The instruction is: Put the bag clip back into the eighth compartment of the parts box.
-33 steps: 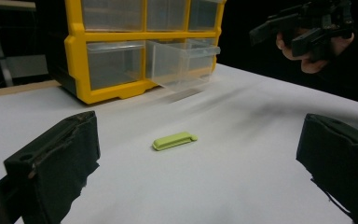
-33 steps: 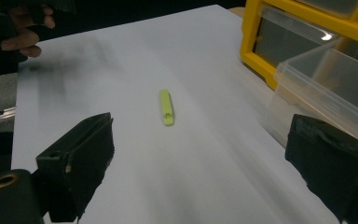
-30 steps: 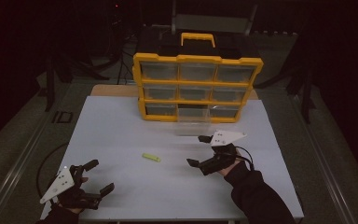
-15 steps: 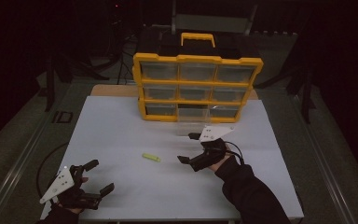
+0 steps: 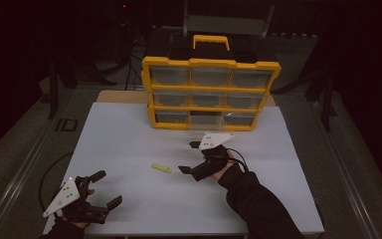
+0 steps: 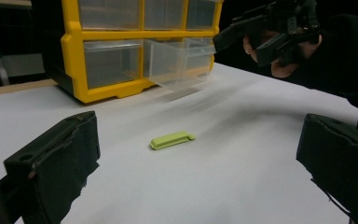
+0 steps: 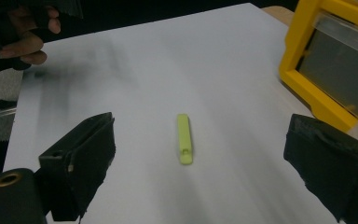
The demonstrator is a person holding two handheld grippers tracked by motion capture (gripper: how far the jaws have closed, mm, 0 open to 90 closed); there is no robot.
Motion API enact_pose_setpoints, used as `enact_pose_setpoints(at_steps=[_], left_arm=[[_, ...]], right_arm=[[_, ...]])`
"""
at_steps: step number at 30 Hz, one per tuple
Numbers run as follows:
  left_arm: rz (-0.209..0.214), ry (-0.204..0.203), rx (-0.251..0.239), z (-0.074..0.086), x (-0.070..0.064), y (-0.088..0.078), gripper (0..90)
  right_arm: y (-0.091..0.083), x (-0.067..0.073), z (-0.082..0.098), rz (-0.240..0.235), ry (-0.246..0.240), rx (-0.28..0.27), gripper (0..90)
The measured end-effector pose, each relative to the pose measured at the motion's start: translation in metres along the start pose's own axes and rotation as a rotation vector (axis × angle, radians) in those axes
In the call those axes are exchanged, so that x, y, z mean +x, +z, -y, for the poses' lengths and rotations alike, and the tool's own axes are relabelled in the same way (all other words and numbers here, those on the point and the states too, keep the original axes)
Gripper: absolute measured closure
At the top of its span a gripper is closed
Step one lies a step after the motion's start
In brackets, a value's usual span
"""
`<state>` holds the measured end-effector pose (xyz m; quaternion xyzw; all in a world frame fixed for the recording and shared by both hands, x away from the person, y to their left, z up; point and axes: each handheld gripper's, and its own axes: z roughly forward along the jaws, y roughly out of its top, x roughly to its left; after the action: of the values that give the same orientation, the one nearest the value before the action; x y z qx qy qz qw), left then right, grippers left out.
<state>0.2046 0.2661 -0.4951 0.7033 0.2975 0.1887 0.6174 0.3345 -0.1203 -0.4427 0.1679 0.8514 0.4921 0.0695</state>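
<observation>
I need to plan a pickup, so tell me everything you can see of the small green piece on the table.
The green piece is a slim, flat bar, yellow-green, looking like plastic, with rounded ends and a small notch near one end. It lies flat on the white table, touched by nothing, in front of the right tongs, whose jaws are open.

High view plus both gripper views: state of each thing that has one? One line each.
Right gripper: open, empty, jaws aimed at the clip.
Left gripper: open, empty, at the near table edge.
Green clip: lying flat on the table, untouched.
Bottom middle drawer: pulled out; contents can't be told.
Other drawers: pushed in.
Organizer carry handle: upright.
</observation>
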Motion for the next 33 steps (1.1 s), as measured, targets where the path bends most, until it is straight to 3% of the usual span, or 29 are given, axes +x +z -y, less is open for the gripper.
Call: enact_pose_setpoints(at_steps=[6, 21, 24, 33], left_arm=[[0.001, -0.002, -0.003, 0.0, 0.0, 0.0, 0.2], [0.005, -0.006, -0.001, 0.0, 0.001, 0.0, 0.2], [0.006, -0.008, -0.002, 0.0, 0.0, 0.0, 0.2], [0.011, -0.011, -0.002, 0.001, 0.001, 0.0, 0.2]], right_arm=[[0.009, 0.0, -0.004, -0.007, -0.008, 0.009, 8.7], [0.054, 0.002, -0.005, -0.053, -0.035, 0.077, 8.7], [0.061, 0.004, -0.002, -0.047, -0.053, 0.089, 13.0], [0.08, 0.003, 0.004, -0.095, -0.06, 0.124, 25.2]])
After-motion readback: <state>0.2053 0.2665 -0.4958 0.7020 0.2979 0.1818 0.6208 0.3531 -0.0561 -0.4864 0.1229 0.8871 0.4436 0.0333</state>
